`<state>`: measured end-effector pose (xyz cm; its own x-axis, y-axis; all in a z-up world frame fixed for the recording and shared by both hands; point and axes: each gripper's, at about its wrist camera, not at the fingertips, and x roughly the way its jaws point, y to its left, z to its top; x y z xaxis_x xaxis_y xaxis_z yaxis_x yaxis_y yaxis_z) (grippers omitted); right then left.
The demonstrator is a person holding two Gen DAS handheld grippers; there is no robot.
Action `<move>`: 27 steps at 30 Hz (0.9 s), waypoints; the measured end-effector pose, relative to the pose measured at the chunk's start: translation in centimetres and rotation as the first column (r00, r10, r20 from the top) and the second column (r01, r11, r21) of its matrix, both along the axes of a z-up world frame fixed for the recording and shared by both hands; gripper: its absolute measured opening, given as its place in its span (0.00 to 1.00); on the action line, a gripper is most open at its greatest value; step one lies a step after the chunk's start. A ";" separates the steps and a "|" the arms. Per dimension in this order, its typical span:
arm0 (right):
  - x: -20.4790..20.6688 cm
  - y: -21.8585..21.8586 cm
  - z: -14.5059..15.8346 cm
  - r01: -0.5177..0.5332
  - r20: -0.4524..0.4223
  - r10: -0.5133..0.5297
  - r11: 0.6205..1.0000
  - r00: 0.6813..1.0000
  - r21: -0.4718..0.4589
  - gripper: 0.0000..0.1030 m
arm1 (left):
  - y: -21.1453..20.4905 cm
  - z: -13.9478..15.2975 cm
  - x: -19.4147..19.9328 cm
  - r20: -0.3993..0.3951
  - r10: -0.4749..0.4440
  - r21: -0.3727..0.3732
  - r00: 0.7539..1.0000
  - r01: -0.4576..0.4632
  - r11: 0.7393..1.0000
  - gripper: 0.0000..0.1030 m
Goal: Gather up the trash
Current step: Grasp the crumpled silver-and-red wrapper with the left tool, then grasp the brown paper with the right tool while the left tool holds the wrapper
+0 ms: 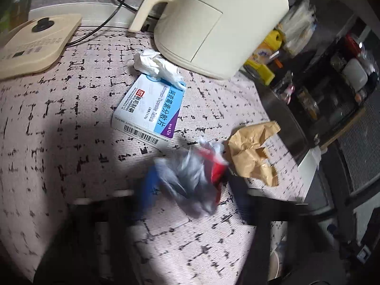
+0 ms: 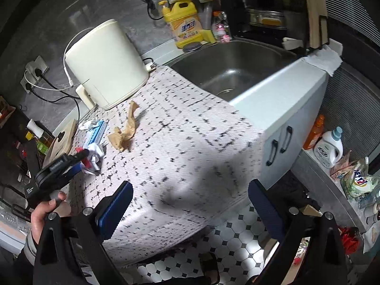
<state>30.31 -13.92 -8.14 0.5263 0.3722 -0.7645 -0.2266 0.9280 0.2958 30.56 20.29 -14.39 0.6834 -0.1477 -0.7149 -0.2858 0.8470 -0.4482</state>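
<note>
While the left hand-held gripper (image 1: 187, 182) sits low centre in its own view, its blue and red pads close on a crumpled plastic wrapper (image 1: 190, 178), blurred, lying on the patterned worktop (image 1: 71, 118). Brown crumpled paper (image 1: 254, 152) lies just right of it; a medicine box (image 1: 149, 111) and white tissue (image 1: 156, 66) sit above, near the cream kettle (image 1: 213, 23). The right hand-held gripper (image 2: 190, 204) is wide open, holding nothing, at the worktop's near edge.

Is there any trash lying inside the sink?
No, the sink shows only its bare metal bowl, while the brown paper lies on the patterned counter.
</note>
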 end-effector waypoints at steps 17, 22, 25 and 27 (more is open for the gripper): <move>5.5 15.8 -0.1 -0.255 -0.002 0.255 0.967 0.967 -0.022 0.90 | 10.2 1.2 -8.0 0.065 0.169 -0.052 0.983 -0.166 0.985 0.29; 7.4 19.0 -0.9 -0.280 -0.016 0.280 0.959 0.960 -0.042 0.89 | 12.3 1.0 -10.7 0.064 0.233 -0.059 0.970 -0.229 0.972 0.29; 8.6 20.4 -2.1 -0.278 -0.045 0.275 0.958 0.960 -0.071 0.80 | 13.0 1.0 -12.0 0.063 0.262 -0.059 0.963 -0.258 0.964 0.29; 9.2 21.1 -3.0 -0.308 -0.076 0.303 0.949 0.950 -0.065 0.26 | 13.1 1.0 -12.5 0.061 0.271 -0.058 0.961 -0.268 0.962 0.29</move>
<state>39.50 7.15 -11.12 0.3450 0.4476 -0.8250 -0.4854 0.8374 0.2513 18.09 33.38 -13.40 0.7491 0.0152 -0.6623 -0.4681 0.7196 -0.5129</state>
